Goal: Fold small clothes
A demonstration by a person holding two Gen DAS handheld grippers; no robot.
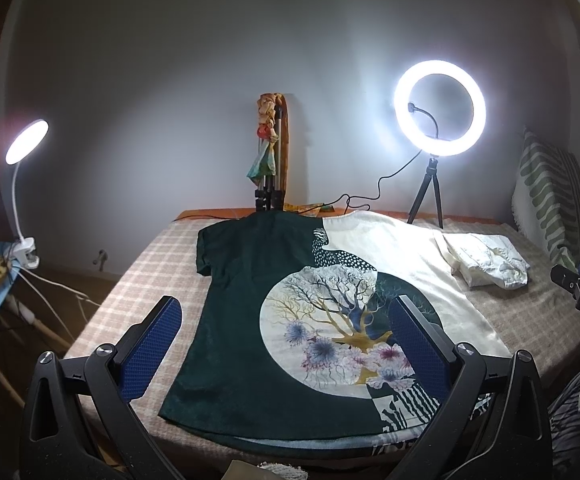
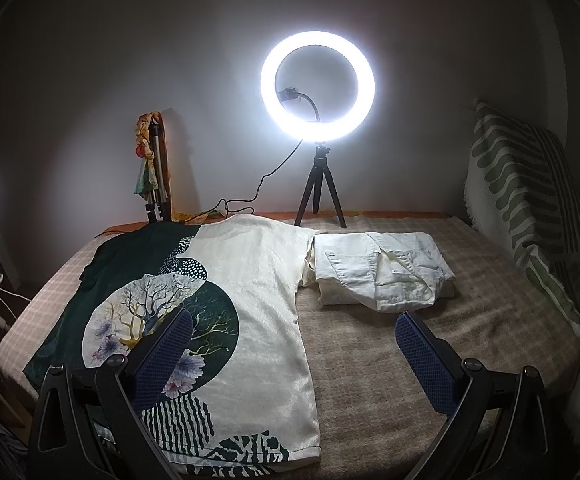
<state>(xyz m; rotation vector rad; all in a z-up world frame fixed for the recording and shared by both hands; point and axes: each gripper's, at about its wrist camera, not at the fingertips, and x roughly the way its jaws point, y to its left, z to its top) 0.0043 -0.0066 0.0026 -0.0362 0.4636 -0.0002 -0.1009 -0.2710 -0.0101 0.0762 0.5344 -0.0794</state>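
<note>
Nearest the lens in both views: black gripper arms w/ blue textured pads, spread wide, nothing between them. The left gripper [image 1: 286,344] hangs released over the centre-bottom of its frame, above the printed tee [image 1: 290,320], a dark green & cream shirt w/ a round tree-and-flower print, laid flat & unfolded on the checked blanket [image 1: 150,272], collar toward the wall. The right gripper [image 2: 293,354] is likewise released at lower centre of its frame; its left pad overlaps the tee [image 2: 250,300] in view, its right pad sits over bare blanket [image 2: 369,360]. Whether either pad touches cloth can't be told. Just beside the tee's cream sleeve, right of centre, lies a folded white shirt [image 2: 381,272], collar up. At the back, a lit ring light [image 2: 317,82] on a small tripod stands near the wall; a folded tripod w/ a colourful scarf [image 2: 150,160] leans upper left. A clip lamp [image 1: 26,142] glows at far left. A green-striped pillow [image 2: 529,184] props at right edge.
</note>
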